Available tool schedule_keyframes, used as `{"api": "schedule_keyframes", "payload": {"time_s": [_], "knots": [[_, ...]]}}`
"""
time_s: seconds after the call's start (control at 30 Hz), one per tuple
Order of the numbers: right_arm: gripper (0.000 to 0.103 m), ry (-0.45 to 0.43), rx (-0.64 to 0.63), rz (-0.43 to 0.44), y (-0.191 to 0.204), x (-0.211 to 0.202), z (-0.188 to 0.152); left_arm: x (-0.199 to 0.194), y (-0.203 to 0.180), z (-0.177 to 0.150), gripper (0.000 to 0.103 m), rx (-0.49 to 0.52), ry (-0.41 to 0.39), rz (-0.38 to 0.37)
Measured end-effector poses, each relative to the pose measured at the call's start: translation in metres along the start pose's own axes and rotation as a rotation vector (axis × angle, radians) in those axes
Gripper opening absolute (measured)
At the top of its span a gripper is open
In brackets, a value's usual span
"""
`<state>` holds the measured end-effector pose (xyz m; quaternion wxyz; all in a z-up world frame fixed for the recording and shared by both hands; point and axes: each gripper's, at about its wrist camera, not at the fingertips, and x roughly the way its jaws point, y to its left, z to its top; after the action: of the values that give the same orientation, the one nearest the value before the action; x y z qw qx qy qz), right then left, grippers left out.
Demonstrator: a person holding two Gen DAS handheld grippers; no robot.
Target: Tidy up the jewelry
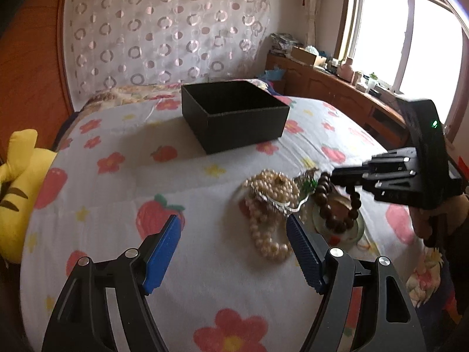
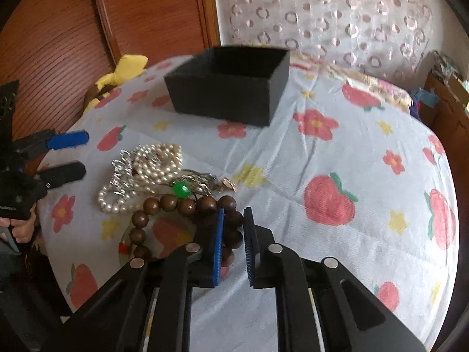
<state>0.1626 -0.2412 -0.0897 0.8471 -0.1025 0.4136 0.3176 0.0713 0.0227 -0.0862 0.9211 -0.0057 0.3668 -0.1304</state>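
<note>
A pile of jewelry lies on the bed: a pearl necklace (image 1: 271, 205) (image 2: 146, 170), a silver chain piece with a green stone (image 2: 181, 190), and a brown wooden bead bracelet (image 1: 337, 205) (image 2: 181, 205). An open black box (image 1: 234, 114) (image 2: 231, 83) stands farther back. My right gripper (image 2: 234, 234) is shut on the wooden bead bracelet, gripping a few beads between its pads; it also shows in the left wrist view (image 1: 346, 179). My left gripper (image 1: 234, 243) is open and empty, low over the sheet just left of the pearls.
The bed has a white sheet with red flowers and strawberries (image 1: 117, 205). A yellow plush toy (image 1: 20, 187) lies at the left edge. A wooden wardrobe (image 2: 88, 29) stands behind, and a cluttered wooden cabinet (image 1: 337, 88) runs under the window.
</note>
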Motion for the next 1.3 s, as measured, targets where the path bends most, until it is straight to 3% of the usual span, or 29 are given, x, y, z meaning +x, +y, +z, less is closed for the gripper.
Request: {"api": "schedule_keyframes", "payload": {"time_s": [0.23, 0.57, 0.93, 1.0, 1.07, 1.3], "knots": [[0.015, -0.167, -0.005, 0.003, 0.01, -0.051, 0.013, 0.004, -0.005, -0.004, 0.071, 0.003, 0.016, -0.014], [0.015, -0.269, -0.022, -0.043, 0.015, -0.094, 0.02, 0.014, -0.015, 0.006, 0.071, 0.031, 0.029, -0.031], [0.015, -0.277, -0.028, -0.048, 0.017, -0.101, 0.015, 0.042, -0.033, 0.023, 0.071, 0.091, 0.079, -0.056], [0.015, -0.277, -0.024, -0.045, 0.016, -0.101, 0.014, 0.045, -0.037, 0.025, 0.069, 0.11, 0.085, -0.051], [0.015, -0.276, -0.021, -0.044, 0.017, -0.1, 0.012, 0.049, -0.039, 0.026, 0.059, 0.122, 0.096, -0.046], [0.015, -0.264, -0.014, -0.039, 0.015, -0.095, 0.008, 0.05, -0.039, 0.024, 0.048, 0.133, 0.097, -0.051]]}}
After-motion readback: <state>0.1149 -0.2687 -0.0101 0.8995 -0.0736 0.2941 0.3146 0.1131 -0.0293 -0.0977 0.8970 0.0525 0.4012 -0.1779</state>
